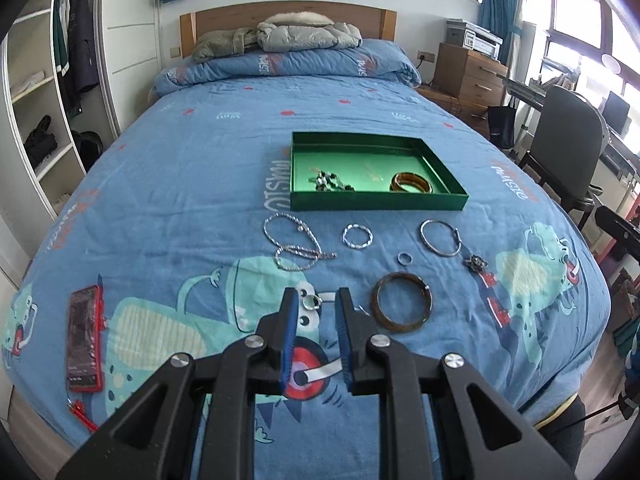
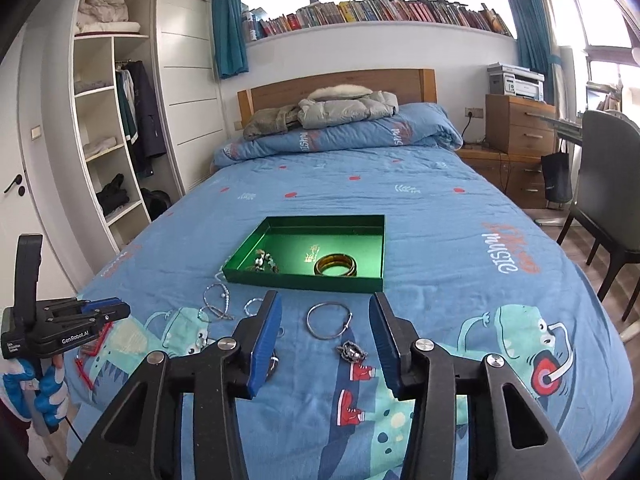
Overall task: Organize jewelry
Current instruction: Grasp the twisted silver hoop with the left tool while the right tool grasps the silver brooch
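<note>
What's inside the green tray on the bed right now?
The green tray holds an amber bangle at its right front and a dark beaded cluster at its left front. The near wall hides the tray floor just behind it.

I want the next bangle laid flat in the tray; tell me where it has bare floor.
The tray's back half is bare, as is the middle strip between the beads and the bangles. The front corners are crowded.

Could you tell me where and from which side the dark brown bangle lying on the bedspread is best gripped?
Probably from above, across the rim: the dark brown bangle lies flat on the soft blue bedspread, so one finger can go inside the ring and one outside.
</note>
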`<action>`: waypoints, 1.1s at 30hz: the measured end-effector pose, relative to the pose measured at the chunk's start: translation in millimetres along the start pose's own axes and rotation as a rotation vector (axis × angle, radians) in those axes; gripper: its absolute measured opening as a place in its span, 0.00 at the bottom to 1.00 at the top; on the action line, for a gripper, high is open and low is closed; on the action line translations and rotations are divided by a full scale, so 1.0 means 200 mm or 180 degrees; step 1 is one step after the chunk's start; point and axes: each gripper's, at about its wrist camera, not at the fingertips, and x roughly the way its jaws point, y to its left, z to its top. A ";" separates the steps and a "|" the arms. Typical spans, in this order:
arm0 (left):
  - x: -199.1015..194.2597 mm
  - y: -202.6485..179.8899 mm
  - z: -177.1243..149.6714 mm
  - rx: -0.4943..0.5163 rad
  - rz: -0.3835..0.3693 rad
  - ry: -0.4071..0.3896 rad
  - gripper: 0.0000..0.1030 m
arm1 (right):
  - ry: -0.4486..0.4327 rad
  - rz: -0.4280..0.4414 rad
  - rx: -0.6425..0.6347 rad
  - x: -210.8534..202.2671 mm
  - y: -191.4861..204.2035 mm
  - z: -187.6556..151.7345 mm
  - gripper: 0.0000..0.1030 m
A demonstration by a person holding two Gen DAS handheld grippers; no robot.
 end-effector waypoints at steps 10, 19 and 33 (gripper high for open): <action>0.33 -0.03 -0.19 -0.0145 -0.0296 0.0459 0.17 | 0.0380 0.0019 0.0119 0.26 -0.12 -0.20 0.41; 0.56 -0.05 -0.16 -0.0226 -0.0230 0.0604 0.17 | 0.0613 0.0081 0.0143 0.44 -0.21 -0.28 0.41; 0.73 -0.11 -0.17 -0.0117 0.0066 0.0769 0.19 | 0.0960 0.0245 -0.0170 0.77 -0.23 -0.34 0.41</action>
